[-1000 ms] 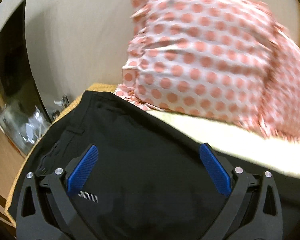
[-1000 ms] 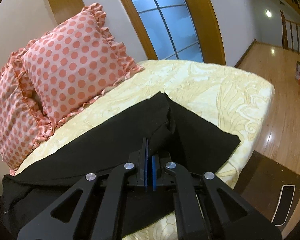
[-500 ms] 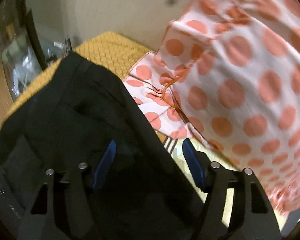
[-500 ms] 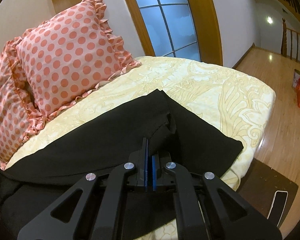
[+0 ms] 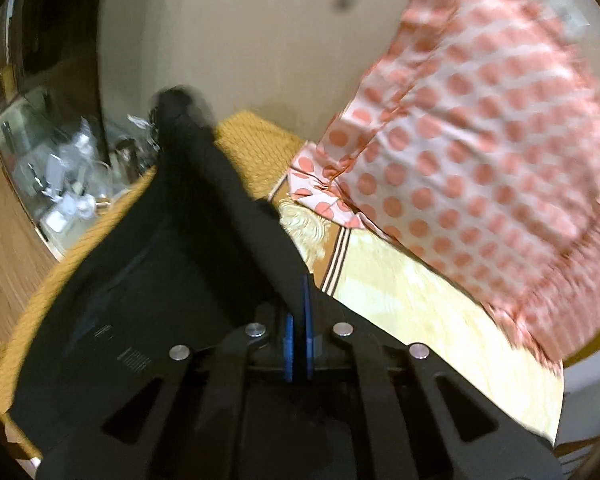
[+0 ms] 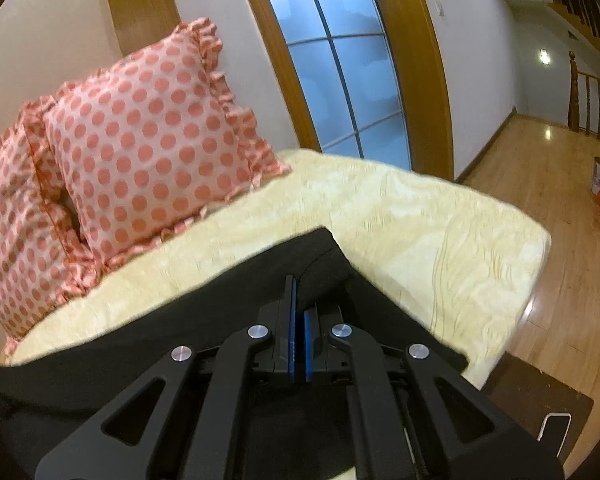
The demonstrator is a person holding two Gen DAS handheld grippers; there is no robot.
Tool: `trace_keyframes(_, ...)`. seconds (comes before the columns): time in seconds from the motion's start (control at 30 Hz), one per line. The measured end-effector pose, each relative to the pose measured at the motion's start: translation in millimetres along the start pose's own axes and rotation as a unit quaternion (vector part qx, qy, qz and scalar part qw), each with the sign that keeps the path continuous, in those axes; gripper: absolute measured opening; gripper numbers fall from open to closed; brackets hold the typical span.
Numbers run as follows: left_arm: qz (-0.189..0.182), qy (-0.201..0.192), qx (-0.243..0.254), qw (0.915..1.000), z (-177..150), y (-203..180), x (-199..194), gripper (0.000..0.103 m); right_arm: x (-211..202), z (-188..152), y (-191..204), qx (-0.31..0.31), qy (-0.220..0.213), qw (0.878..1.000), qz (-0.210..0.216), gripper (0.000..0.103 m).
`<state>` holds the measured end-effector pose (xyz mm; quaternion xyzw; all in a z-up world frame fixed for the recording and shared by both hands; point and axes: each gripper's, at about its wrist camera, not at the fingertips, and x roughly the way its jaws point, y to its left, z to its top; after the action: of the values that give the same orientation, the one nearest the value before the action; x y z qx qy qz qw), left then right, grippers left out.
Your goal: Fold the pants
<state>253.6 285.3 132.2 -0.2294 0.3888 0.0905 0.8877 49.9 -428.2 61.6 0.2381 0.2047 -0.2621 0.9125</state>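
The black pants lie on a cream bedspread. In the left wrist view my left gripper is shut on a raised ridge of the waist end, which runs up to a lifted corner. In the right wrist view the pants stretch left across the bedspread. My right gripper is shut on a raised fold of the leg end.
Polka-dot pillows lean against the wall at the bed's head. A mustard mat lies under the waist end. A cluttered glass table stands left of the bed. Wood floor and a dark mat lie to the right.
My left gripper has closed from wide open onto the waist edge and lifted it. My right gripper, still shut on the leg end, has raised it off the bedspread.
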Motion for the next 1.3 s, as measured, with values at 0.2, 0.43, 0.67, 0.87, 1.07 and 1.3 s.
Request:
trace_keyframes(0.2, 0.013, -0.026, -0.011, 0.9995, -89, 51, -84, 0.005, 2, 6, -25, 0.048, 0.015, 0.999, 0.017, 0.003)
trace_keyframes(0.43, 0.049, -0.002, -0.049, 0.9976, -182, 102, -78, 0.005, 11, -18, -47, 0.07, 0.061, 0.996, 0.011, 0.003)
trace_keyframes(0.67, 0.051, -0.031, -0.034, 0.9976, -190, 99, -99, 0.005, -3, -12, -50, 0.066, 0.051, 0.996, 0.017, 0.003)
trace_keyframes(0.87, 0.06, -0.017, -0.029, 0.9976, -200, 103, -94, 0.005, -4, -12, -51, 0.062, 0.06, 0.996, 0.003, 0.003)
trace_keyframes(1.07, 0.061, -0.011, -0.027, 0.9977, -201, 109, -89, 0.005, 1, -32, -66, 0.073, 0.093, 0.993, -0.013, 0.003)
trace_keyframes(1.3, 0.065, -0.01, -0.007, 0.9978, -201, 109, -85, 0.005, 0, -45, -74, 0.079, 0.095, 0.992, -0.011, 0.003)
